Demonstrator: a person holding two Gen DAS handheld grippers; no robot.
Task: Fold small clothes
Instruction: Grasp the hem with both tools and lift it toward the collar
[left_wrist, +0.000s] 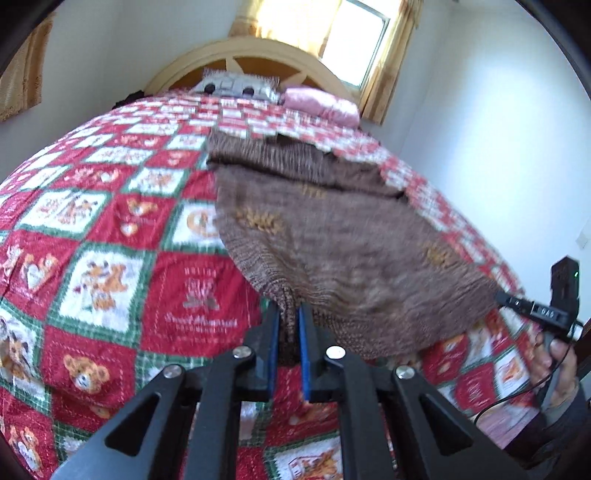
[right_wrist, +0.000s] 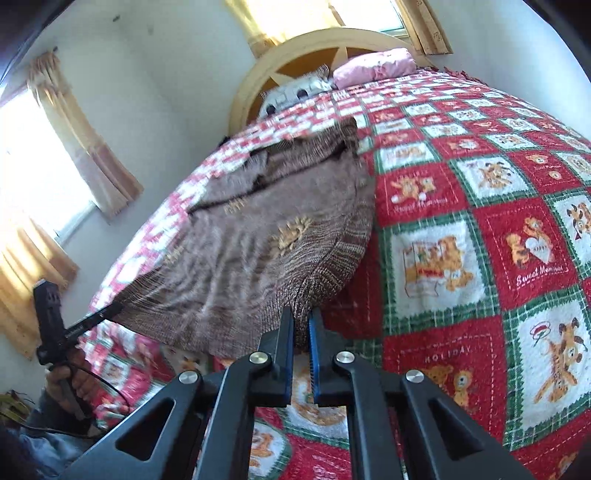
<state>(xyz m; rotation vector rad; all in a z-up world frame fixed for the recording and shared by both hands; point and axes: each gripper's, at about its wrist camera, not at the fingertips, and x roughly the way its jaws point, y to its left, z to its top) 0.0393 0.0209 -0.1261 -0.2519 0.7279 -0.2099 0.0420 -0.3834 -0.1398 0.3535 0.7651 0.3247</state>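
Observation:
A brown knitted sweater (left_wrist: 332, 236) with tan leaf motifs lies spread on the red, white and green patchwork quilt (left_wrist: 110, 221). My left gripper (left_wrist: 289, 314) is shut on the sweater's near left hem corner and lifts it off the quilt. My right gripper (right_wrist: 301, 317) is shut on the sweater's (right_wrist: 258, 240) near right hem corner, also raised. The hem hangs stretched between the two grippers. The right gripper also shows at the right edge of the left wrist view (left_wrist: 517, 303), and the left gripper at the left edge of the right wrist view (right_wrist: 107, 312). The sweater's far end rests on the quilt (right_wrist: 480, 221).
A pink pillow (left_wrist: 321, 103) and a grey patterned pillow (left_wrist: 236, 86) lie by the wooden headboard (left_wrist: 258, 51). White walls flank the bed. Curtained windows stand behind the headboard (left_wrist: 354, 40) and along the side wall (right_wrist: 40, 177). The quilt spreads wide beside the sweater.

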